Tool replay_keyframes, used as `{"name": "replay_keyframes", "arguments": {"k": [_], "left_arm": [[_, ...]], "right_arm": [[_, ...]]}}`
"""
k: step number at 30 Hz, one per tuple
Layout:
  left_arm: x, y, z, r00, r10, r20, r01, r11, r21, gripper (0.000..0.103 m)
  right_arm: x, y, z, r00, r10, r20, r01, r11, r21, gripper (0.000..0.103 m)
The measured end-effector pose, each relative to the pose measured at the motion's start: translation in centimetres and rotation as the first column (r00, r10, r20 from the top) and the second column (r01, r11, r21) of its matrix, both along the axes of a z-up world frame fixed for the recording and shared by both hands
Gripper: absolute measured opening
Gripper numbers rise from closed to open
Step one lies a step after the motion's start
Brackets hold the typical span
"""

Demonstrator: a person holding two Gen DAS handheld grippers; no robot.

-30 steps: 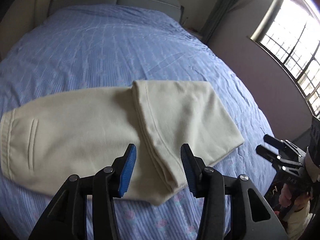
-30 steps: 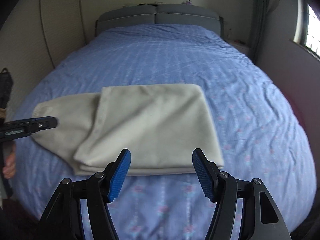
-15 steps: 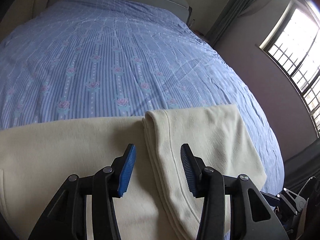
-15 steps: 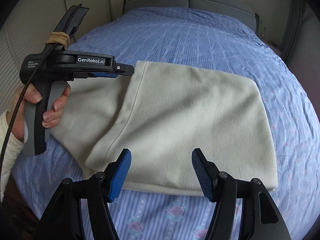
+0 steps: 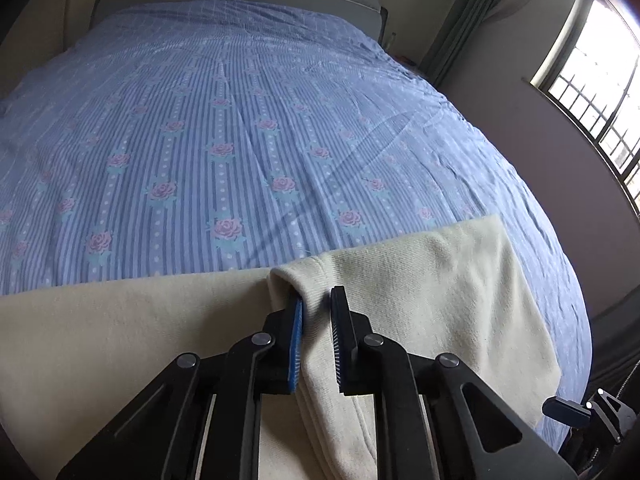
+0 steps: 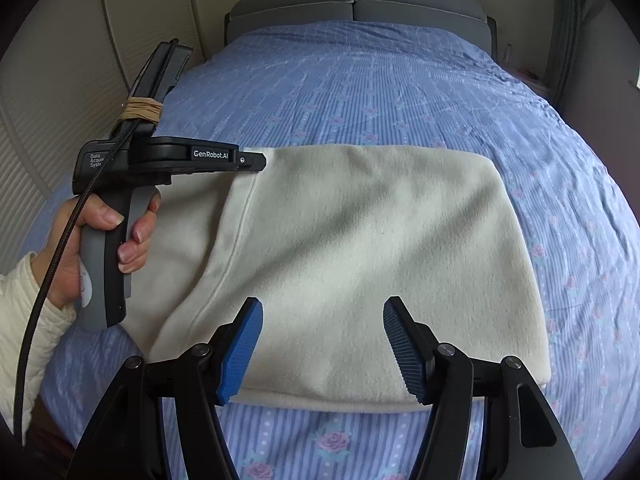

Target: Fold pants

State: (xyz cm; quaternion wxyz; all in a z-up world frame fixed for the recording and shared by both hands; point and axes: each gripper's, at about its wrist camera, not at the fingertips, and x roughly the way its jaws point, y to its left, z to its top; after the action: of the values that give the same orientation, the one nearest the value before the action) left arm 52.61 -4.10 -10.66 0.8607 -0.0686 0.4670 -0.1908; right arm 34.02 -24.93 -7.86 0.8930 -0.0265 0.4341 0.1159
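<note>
While I watch both wrist feeds, the cream pants [image 6: 360, 264] lie folded on the bed [image 6: 380, 92], near its foot edge, on the blue striped sheet w/ pink roses. My left gripper [image 5: 316, 320] has its jaws nearly together, pinching the far corner of the upper folded layer; cloth bunches up between the blue pads [image 5: 297, 344]. In the right feed that same gripper [image 6: 256, 162] sits at approx 10 o'clock from the pants' middle, tip on the top-left corner of the fold, w/ the person's hand [image 6: 100, 248] round its grey handle and a black cable [image 6: 52, 272] running down from it. My right gripper [image 6: 322, 350] hangs w/ jaws spread wide, nothing between them, just above the near edge of the pants at 6 o'clock; can't tell if the pads touch the cloth. Grey headboard [image 6: 356, 2] at 12 o'clock, a bright window [image 5: 592, 88] at approx 2 o'clock in the left feed.
</note>
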Motion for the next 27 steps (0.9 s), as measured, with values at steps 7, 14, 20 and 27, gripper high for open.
{"name": "replay_keyframes", "arguments": {"k": [7, 14, 20, 27], "left_arm": [[-0.6, -0.4, 0.9, 0.997, 0.023, 0.071, -0.027, 0.998, 0.051, 0.005], [-0.3, 0.4, 1.3, 0.994, 0.049, 0.098, -0.052, 0.998, 0.026, 0.005], [-0.6, 1.8, 1.3, 0.989, 0.096, 0.109, -0.106, 0.991, 0.087, 0.022], [-6.5, 7.2, 6.1, 0.981, 0.111, 0.157, -0.132, 0.982, 0.135, 0.052]], "right_arm": [[0.0, -0.2, -0.2, 1.0, 0.009, -0.004, -0.009, 1.0, 0.005, 0.063], [0.2, -0.4, -0.2, 1.0, -0.001, -0.012, 0.001, 1.0, 0.025, 0.063], [0.3, -0.1, -0.9, 0.999, -0.001, -0.045, 0.002, 1.0, 0.011, 0.063], [-0.7, 0.5, 0.7, 0.999, -0.029, -0.014, 0.03, 0.999, 0.034, 0.063]]}}
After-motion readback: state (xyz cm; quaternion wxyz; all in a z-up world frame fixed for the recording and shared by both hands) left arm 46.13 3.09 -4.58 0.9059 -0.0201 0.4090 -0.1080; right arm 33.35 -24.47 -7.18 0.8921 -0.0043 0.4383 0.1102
